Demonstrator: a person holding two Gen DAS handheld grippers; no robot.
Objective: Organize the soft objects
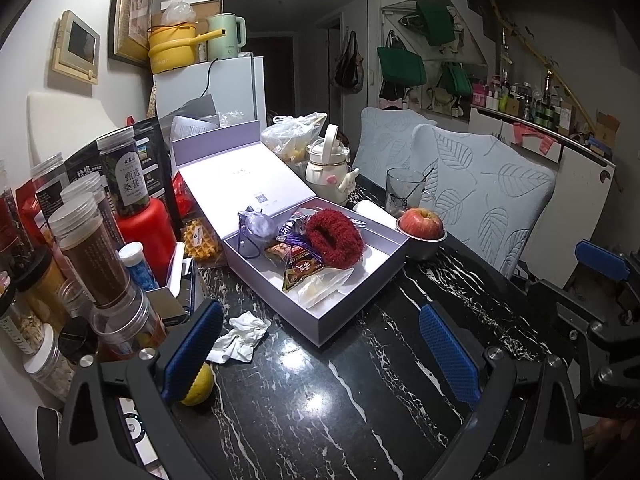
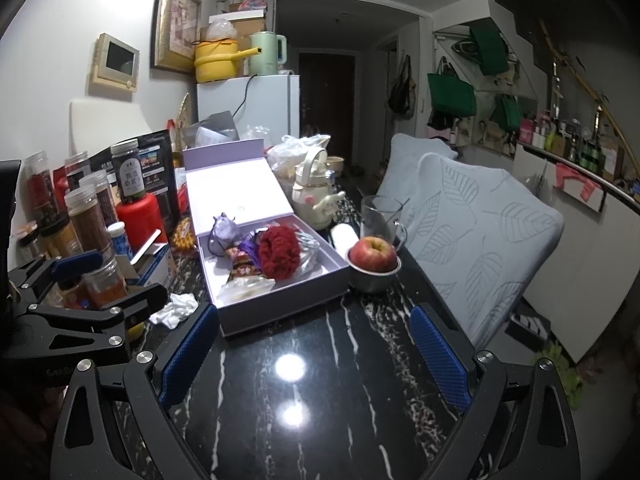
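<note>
An open lilac box (image 1: 352, 300) (image 2: 280, 304) stands on the black marble table. Inside lie a fuzzy dark red scrunchie (image 1: 334, 238) (image 2: 279, 252), a small lilac drawstring pouch (image 1: 256, 225) (image 2: 225, 229), snack packets (image 1: 302, 270) and a clear plastic bag (image 1: 324, 286). A crumpled white tissue (image 1: 240, 334) (image 2: 176, 309) lies on the table left of the box. My left gripper (image 1: 320, 350) is open and empty, above the table in front of the box. My right gripper (image 2: 316, 354) is open and empty, in front of the box too.
Jars and bottles (image 1: 92, 248) crowd the left side. A yellow fruit (image 1: 198, 386) sits by my left finger. An apple in a metal bowl (image 2: 374, 260), a glass mug (image 2: 380, 216) and a cream kettle bottle (image 1: 326, 166) stand right of the box. Padded chairs (image 1: 480, 196) flank the table.
</note>
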